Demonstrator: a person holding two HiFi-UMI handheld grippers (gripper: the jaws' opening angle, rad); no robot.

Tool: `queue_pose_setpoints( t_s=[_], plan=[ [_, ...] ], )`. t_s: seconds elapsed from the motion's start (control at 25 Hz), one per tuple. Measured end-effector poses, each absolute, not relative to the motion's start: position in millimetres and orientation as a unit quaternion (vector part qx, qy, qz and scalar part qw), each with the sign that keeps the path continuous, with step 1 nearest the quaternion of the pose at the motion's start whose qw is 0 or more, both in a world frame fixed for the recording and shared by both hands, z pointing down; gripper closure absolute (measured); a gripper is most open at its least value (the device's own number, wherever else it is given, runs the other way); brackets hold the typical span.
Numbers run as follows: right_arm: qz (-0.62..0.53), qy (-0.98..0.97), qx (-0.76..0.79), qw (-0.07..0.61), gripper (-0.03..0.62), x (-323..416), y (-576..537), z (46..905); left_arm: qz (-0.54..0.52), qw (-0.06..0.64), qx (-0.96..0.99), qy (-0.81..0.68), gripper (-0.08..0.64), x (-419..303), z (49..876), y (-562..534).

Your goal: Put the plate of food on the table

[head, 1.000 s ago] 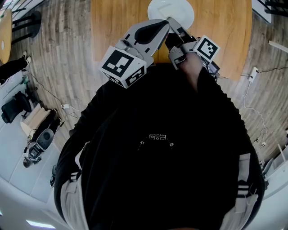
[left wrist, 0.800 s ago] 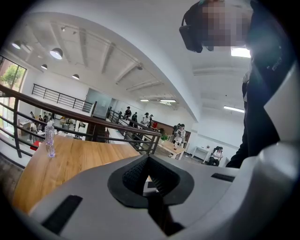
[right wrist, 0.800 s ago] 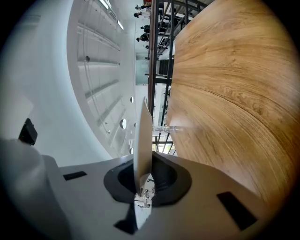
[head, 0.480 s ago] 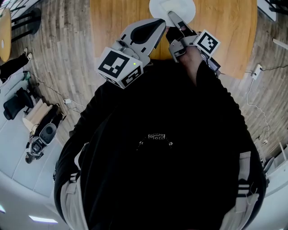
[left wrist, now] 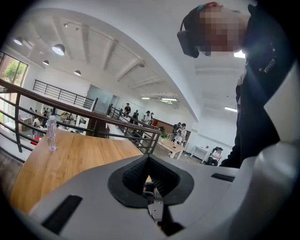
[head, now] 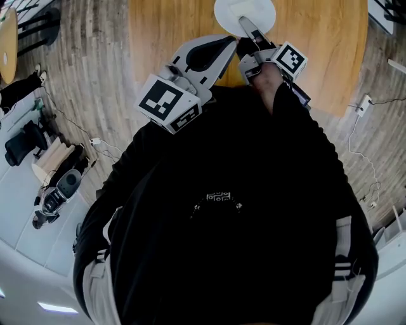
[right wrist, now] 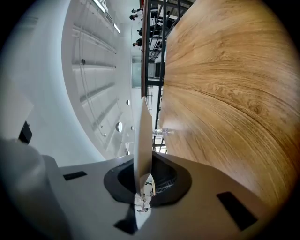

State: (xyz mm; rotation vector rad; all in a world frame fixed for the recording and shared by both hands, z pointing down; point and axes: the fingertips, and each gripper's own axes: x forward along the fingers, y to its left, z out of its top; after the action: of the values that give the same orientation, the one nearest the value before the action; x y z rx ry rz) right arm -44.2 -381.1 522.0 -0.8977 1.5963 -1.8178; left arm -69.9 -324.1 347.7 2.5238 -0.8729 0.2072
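Observation:
A white plate (head: pixel 244 14) hangs over the far part of the wooden table (head: pixel 171 38). My right gripper (head: pixel 246 26) is shut on its near rim. In the right gripper view the plate (right wrist: pixel 143 136) shows edge-on, clamped between the jaws of the right gripper (right wrist: pixel 143 187), with the tabletop (right wrist: pixel 225 93) close beside it. No food can be made out on the plate. My left gripper (head: pixel 219 47) hovers at the table's near edge, just left of the right one. In the left gripper view the left gripper (left wrist: pixel 147 161) is shut with nothing in it.
A clear bottle (left wrist: pixel 51 133) stands at the table's far left corner, with a railing (left wrist: pixel 70 110) behind it. My dark torso fills the lower head view. On the wood floor lie a power strip (head: pixel 363 101) with cables at the right and bags and gear (head: pixel 57 190) at the left.
The right gripper and the plate have sunk toward the tabletop and shifted slightly further over it. The left gripper has hardly moved.

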Motion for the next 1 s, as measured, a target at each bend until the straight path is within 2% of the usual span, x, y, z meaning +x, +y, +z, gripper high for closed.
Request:
queue_pose_setpoints(
  t_s=[1.0],
  plan=[
    [-0.721,0.554,-0.363,0.203,0.566,-41,-357,639,0.077,0.273,0.906,-0.313,0.554,-64,382,-324]
  ],
)
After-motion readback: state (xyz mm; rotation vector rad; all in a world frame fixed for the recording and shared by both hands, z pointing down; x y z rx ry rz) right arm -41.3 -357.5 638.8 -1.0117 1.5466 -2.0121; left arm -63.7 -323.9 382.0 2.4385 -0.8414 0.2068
